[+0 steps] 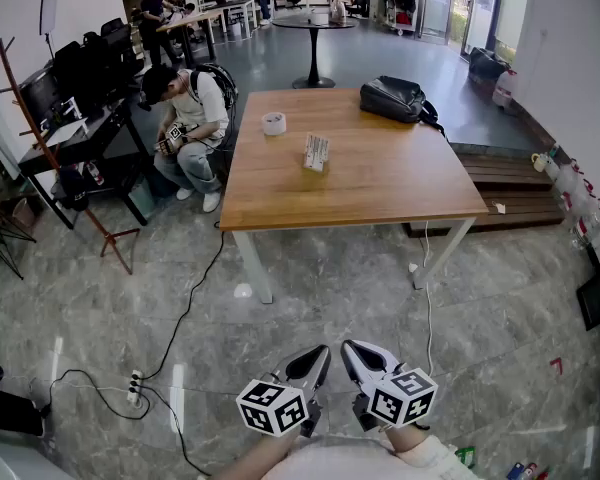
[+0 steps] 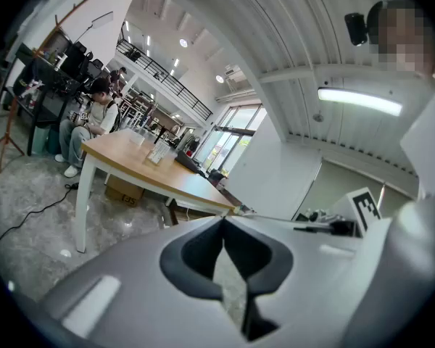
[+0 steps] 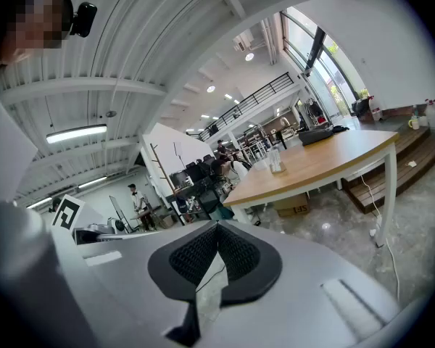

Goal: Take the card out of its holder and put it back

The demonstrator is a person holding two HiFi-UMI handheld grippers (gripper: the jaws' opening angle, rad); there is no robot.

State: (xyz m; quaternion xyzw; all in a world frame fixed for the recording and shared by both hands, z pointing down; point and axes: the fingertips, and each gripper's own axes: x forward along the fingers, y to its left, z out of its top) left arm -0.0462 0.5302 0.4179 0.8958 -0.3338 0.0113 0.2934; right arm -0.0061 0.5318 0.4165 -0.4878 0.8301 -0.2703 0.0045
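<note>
The card stands in its clear holder (image 1: 316, 153) near the middle of the wooden table (image 1: 380, 193), far ahead of me. It shows small in the left gripper view as the card holder (image 2: 157, 154) and in the right gripper view as the card holder (image 3: 277, 164). My left gripper (image 1: 318, 356) and right gripper (image 1: 352, 352) hang side by side low over the floor, well short of the table. Both are shut with nothing between the jaws; the left gripper (image 2: 222, 222) and right gripper (image 3: 217, 227) show their tips meeting.
A white roll (image 1: 273, 123) and a black bag (image 1: 398, 98) also lie on the table. A seated person (image 1: 185, 118) is at its left side. Cables and a power strip (image 1: 135, 386) lie on the floor to my left. Wooden steps (image 1: 510, 183) flank the table's right.
</note>
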